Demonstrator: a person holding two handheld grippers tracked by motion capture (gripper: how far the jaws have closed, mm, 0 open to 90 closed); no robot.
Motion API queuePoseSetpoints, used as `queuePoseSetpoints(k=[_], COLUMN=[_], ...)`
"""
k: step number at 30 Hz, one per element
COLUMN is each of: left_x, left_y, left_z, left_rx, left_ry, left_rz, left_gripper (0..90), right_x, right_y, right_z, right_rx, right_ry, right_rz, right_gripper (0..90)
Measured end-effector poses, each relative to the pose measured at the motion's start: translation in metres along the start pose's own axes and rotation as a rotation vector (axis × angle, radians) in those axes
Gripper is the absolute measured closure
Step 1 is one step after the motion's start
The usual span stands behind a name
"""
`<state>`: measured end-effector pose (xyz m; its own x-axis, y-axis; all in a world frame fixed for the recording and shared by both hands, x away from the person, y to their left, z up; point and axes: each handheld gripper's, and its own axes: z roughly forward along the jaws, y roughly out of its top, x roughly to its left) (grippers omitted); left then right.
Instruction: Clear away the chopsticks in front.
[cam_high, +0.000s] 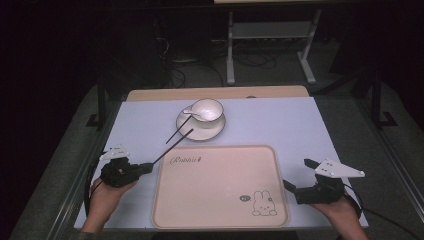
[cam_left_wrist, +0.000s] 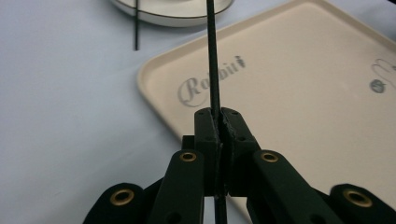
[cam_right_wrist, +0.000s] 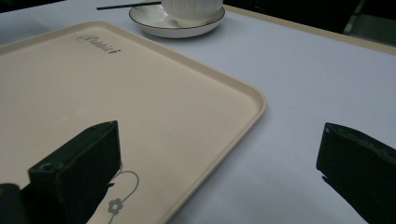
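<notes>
High view, left claw (cam_high: 148, 166) gripping chopstick (cam_high: 172, 144) beside tray (cam_high: 165, 200) edge

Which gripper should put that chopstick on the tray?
Left, probably. The left gripper is shut on the black chopstick right at the tray edge; the right gripper is open, empty, and across the tray.

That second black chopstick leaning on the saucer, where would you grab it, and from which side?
Probably at its near end, which pokes out past the saucer rim toward the tray. The second chopstick slants with its far end up by the cup, so the low end has free space around it. Come from the left, jaws across the thin shaft, as the left gripper grips its own chopstick.
</notes>
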<state>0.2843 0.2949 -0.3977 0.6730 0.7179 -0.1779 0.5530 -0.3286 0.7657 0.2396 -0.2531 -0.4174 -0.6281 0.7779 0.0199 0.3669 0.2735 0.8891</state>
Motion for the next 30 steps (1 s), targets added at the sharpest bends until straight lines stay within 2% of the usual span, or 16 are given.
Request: queuePoseSetpoints(k=[8,14,17,21,30], left_x=[-0.016,-0.029,-0.033,-0.036,-0.038], left_y=[0.004,0.005,0.005,0.007,0.005], left_z=[0.024,0.046,0.055,0.064,0.076], left_rx=[0.029,0.086,0.112,0.143,0.170], left_ry=[-0.090,-0.120,-0.107,-0.070,-0.060], left_rz=[0.033,0.076,0.093,0.106,0.123], left_gripper=[85.5,85.5,85.5,85.5,85.4], right_x=[0.000,0.000,0.000,0.000,0.000], right_y=[-0.001,-0.002,-0.002,-0.002,-0.002], right_z=[0.001,0.001,0.002,0.002,0.002], right_rx=[0.003,0.005,0.005,0.007,0.007], right_ry=[0.008,0.012,0.014,0.015,0.014], right_rz=[0.003,0.003,0.006,0.006,0.006], right_gripper=[0.0,0.0,0.0,0.0,0.0])
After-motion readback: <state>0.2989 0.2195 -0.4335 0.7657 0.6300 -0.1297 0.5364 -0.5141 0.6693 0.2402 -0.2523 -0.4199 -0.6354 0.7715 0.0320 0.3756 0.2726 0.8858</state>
